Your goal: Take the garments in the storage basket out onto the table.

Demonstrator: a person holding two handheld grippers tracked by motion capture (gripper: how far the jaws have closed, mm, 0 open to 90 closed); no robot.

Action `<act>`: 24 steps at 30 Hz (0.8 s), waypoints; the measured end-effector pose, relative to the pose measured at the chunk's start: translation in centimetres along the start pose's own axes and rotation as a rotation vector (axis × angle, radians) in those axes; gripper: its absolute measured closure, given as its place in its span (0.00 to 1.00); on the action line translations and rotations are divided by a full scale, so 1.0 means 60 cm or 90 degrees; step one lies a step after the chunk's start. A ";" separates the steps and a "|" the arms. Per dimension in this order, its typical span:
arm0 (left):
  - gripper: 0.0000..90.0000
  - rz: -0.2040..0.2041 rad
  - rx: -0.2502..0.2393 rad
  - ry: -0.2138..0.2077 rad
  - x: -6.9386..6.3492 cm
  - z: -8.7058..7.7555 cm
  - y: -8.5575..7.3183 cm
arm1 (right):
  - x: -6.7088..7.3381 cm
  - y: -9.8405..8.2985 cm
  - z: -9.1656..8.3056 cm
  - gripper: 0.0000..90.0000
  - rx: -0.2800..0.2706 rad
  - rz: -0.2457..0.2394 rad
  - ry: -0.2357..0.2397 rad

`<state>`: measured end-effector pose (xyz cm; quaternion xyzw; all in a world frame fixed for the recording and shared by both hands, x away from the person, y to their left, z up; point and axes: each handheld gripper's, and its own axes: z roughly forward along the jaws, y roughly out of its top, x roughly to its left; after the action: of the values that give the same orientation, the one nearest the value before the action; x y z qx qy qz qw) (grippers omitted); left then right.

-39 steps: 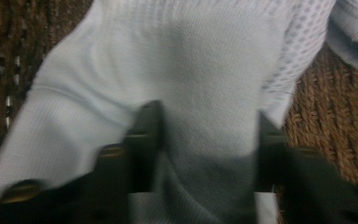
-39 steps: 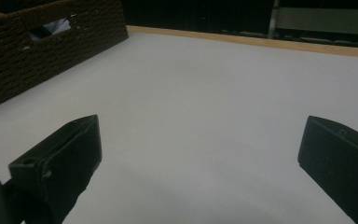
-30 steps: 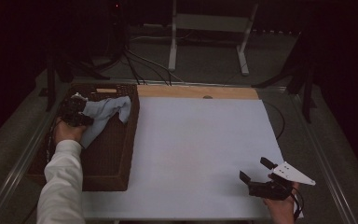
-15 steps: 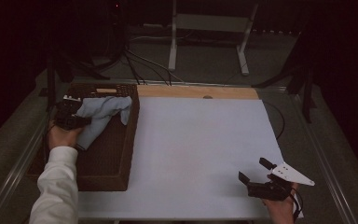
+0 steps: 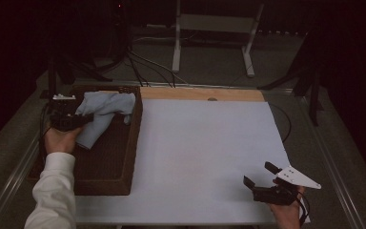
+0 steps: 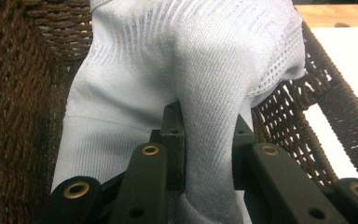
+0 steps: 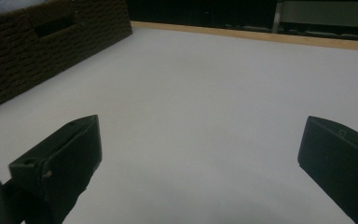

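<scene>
Wicker, dark brown and woven, forms the basket (image 5: 109,162) that is seen in the high view at the left edge of the white surface (image 5: 205,152). A pale blue cloth (image 5: 100,117) is draped in the basket's far half, with one fold hanging over the right rim. The left gripper (image 5: 83,118) is held above the basket's left side and is clenched on the cloth. A wooden strip (image 5: 202,94) runs along the far edge of the surface. Wide bare room is left between the basket's right wall and the right gripper (image 5: 262,174), which is held near the front right corner, close to the front edge, with its jaws spread and nothing between them. Cables and a metal stand (image 5: 214,33) are seen on the dark floor beyond.

From the left gripper view, the grasp is shown closely: a bunched ridge of the cloth (image 6: 191,84) is pinched between the two black jaws, and its ribbed and mesh weave is made out. The basket wall (image 6: 14,116) is seen close on the left and the rim (image 6: 326,116) on the right, with a sliver of the white surface (image 6: 349,56) past it.

From the right gripper view, the gripper (image 7: 198,154) is released, its jaws standing well apart over the bare surface (image 7: 205,93). The basket's outer side (image 7: 42,46), with a handle slot, is shown at the upper left, well apart from the jaws, and the wooden strip (image 7: 261,37) is seen at the far edge.
</scene>
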<state>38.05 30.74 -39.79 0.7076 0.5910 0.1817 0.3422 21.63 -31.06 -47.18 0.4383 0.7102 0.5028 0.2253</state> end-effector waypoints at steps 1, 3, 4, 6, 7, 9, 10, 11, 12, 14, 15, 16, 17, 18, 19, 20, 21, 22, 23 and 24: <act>0.85 0.002 -0.001 -0.001 0.000 -0.002 0.000 | -0.001 0.000 0.000 0.00 0.000 0.001 0.001; 0.85 0.002 -0.006 -0.004 -0.002 -0.007 0.000 | -0.002 0.000 -0.001 0.00 0.001 0.001 0.004; 0.85 0.003 -0.009 -0.005 -0.003 -0.009 -0.001 | -0.002 0.000 -0.001 0.00 0.000 0.000 0.005; 0.85 0.001 -0.015 -0.008 -0.006 -0.014 -0.001 | -0.003 0.000 -0.001 0.00 -0.001 0.001 0.005; 0.85 0.000 -0.017 -0.011 -0.007 -0.016 0.000 | -0.004 -0.001 -0.001 0.00 -0.002 0.003 0.005; 0.85 0.002 -0.021 -0.014 -0.010 -0.019 0.000 | -0.005 -0.001 -0.002 0.00 -0.003 0.002 0.003; 0.84 0.002 -0.023 -0.016 -0.011 -0.021 0.001 | -0.005 -0.001 -0.003 0.00 -0.004 0.002 0.003; 0.84 0.002 -0.026 -0.017 -0.013 -0.023 0.001 | -0.005 -0.001 -0.003 0.00 -0.005 0.002 0.002; 0.85 0.005 -0.028 -0.018 -0.014 -0.024 0.002 | -0.006 -0.001 -0.003 0.00 -0.007 0.002 0.001; 0.84 0.006 -0.030 -0.019 -0.015 -0.027 0.002 | -0.008 -0.001 -0.003 0.00 -0.009 0.002 0.002; 0.84 0.007 -0.031 -0.019 -0.016 -0.028 0.002 | -0.009 -0.002 -0.003 0.00 -0.010 0.003 0.002; 0.84 0.008 -0.032 -0.021 -0.017 -0.029 0.001 | -0.009 -0.002 -0.003 0.00 -0.012 0.004 0.004; 0.84 0.008 -0.032 -0.021 -0.017 -0.029 0.000 | -0.009 -0.002 -0.003 0.00 -0.015 0.004 0.005; 0.84 0.008 -0.031 -0.022 -0.018 -0.030 -0.001 | -0.009 -0.002 -0.003 0.00 -0.017 0.001 0.006; 0.84 0.008 -0.033 -0.024 -0.018 -0.031 -0.001 | -0.009 -0.003 -0.003 0.00 -0.020 -0.001 0.006; 0.84 0.007 -0.034 -0.026 -0.018 -0.032 -0.002 | -0.009 -0.003 -0.003 0.00 -0.024 -0.004 0.007; 0.84 0.007 -0.034 -0.026 -0.019 -0.033 -0.002 | -0.009 -0.003 -0.003 0.00 -0.025 -0.006 0.007; 0.84 0.007 -0.035 -0.027 -0.020 -0.034 -0.001 | -0.009 -0.003 -0.003 0.00 -0.027 -0.007 0.008; 0.84 0.006 -0.037 -0.030 -0.020 -0.036 -0.001 | -0.009 -0.004 -0.003 0.00 -0.031 -0.010 0.009; 0.84 0.005 -0.039 -0.032 -0.022 -0.037 -0.001 | -0.010 -0.004 -0.003 0.00 -0.037 -0.012 0.009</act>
<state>36.23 30.09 -38.10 0.7033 0.5735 0.1835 0.3778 21.70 -31.66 -47.42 0.4210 0.7010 0.5242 0.2379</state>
